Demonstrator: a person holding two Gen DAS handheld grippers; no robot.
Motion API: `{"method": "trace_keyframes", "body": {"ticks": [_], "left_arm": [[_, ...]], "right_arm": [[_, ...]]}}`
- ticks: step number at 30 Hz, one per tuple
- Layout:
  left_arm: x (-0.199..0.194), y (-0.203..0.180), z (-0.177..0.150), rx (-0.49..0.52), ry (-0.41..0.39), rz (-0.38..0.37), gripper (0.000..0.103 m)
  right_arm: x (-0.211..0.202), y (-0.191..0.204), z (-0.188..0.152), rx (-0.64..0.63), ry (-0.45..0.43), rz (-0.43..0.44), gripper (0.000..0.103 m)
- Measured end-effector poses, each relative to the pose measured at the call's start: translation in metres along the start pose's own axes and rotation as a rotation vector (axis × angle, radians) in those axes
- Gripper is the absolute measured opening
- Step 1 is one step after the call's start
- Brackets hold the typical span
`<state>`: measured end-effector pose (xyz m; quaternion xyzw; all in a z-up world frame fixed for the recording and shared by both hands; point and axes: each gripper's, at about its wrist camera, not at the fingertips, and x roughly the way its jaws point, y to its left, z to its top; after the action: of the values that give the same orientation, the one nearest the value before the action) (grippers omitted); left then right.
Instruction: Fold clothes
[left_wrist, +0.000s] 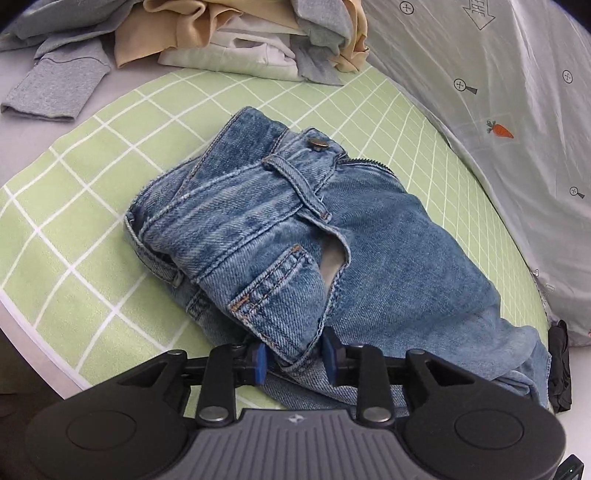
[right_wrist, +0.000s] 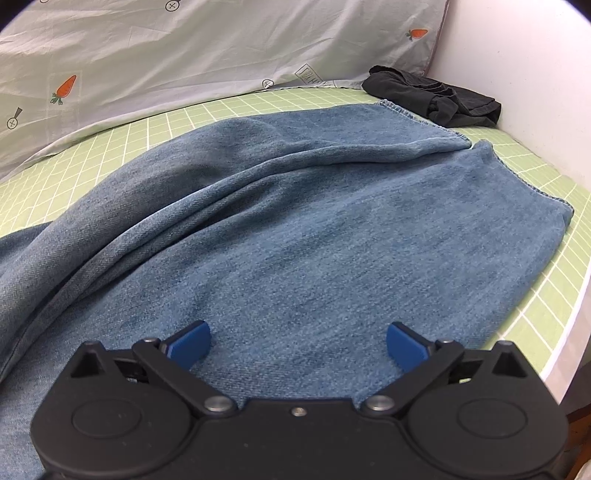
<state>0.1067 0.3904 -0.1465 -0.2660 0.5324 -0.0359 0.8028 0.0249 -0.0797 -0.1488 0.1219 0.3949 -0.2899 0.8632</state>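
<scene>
Blue jeans (left_wrist: 295, 229) sprawl across the green grid mat (left_wrist: 74, 206). The left gripper (left_wrist: 293, 356) straddles a waistband fold, pads apparently not pressing; the right gripper (right_wrist: 297, 345) gapes empty. Heavy, stiff denim likely wants gripping at hems.

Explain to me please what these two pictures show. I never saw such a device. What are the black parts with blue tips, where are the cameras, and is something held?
No robot is here: a person holds a hand tool with two fingers in each hand. Each tool carries a wide-angle camera that looks forward along its fingers, so the black body fills the bottom of each picture.

The left wrist view shows the left gripper at the waist end of blue jeans. A fold of denim sits between its blue pads, which stand narrowly apart; I cannot tell if they pinch it.

The right wrist view shows the right gripper over the jeans legs, jaws wide open, holding nothing.

The jeans lie on a green checked sheet. Nearby are a pile of clothes, a carrot-print pillow and a black garment.
</scene>
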Motion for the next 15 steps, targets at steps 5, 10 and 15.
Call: {"method": "trace_keyframes", "body": {"ticks": [5, 10, 15], "left_arm": [[0.006, -0.004, 0.003, -0.026, 0.029, 0.019, 0.049], [0.014, -0.033, 0.0, 0.028, 0.038, 0.119, 0.069], [0.022, -0.049, -0.003, -0.019, 0.016, 0.199, 0.085]], "right_arm": [[0.009, -0.01, 0.022, 0.025, 0.036, 0.002, 0.102], [0.014, -0.045, 0.064, 0.13, -0.013, 0.029, 0.101], [0.042, -0.098, 0.112, 0.277, -0.028, 0.054, 0.082]]}}
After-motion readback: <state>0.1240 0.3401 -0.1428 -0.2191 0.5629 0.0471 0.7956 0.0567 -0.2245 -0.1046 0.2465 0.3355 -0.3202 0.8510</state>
